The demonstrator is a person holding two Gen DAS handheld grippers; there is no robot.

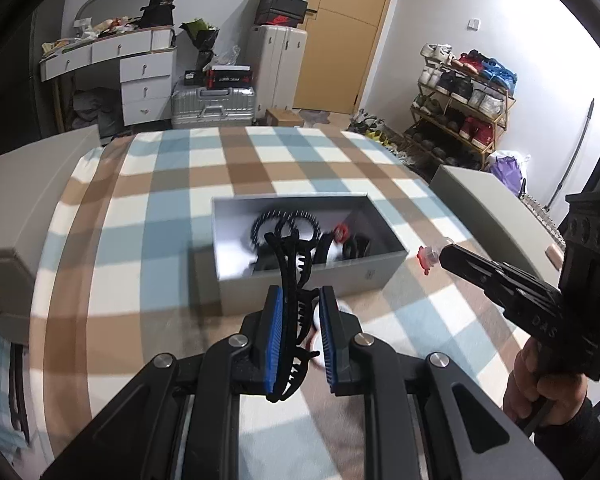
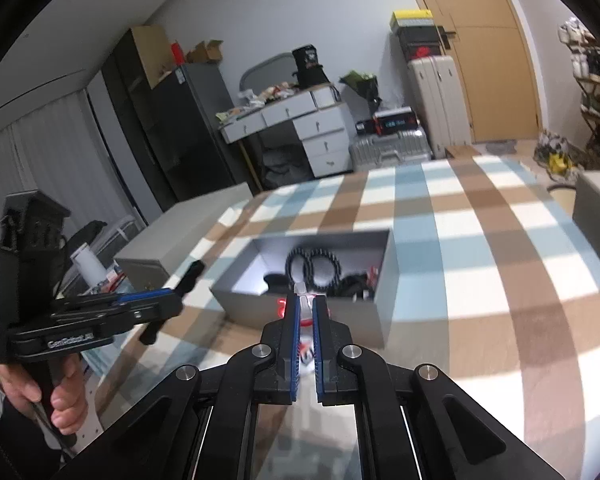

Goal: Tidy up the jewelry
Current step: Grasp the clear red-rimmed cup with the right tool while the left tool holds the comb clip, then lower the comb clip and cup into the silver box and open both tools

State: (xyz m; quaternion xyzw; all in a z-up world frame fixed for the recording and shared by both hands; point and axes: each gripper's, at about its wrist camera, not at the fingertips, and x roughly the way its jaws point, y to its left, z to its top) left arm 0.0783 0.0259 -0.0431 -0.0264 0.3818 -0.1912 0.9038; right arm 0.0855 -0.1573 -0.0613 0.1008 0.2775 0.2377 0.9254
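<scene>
An open grey box (image 1: 376,272) sits on the checked cloth and holds black bead bracelets (image 1: 286,224) and other dark items. My left gripper (image 1: 298,300) is shut on a black claw hair clip (image 1: 290,280), held just in front of the box. My right gripper (image 2: 306,304) is shut on a small clear and red piece (image 2: 305,312), held near the box's front wall (image 2: 340,316). The right gripper (image 1: 436,258) also shows in the left wrist view with the red piece (image 1: 426,259) at its tip. The left gripper (image 2: 188,276) shows in the right wrist view.
The checked cloth (image 1: 160,208) covers the table. A grey box (image 1: 32,200) stands at the left and another grey box lid (image 1: 488,200) at the right. Suitcases (image 1: 212,106), a drawer unit and a shoe rack (image 1: 460,108) stand behind.
</scene>
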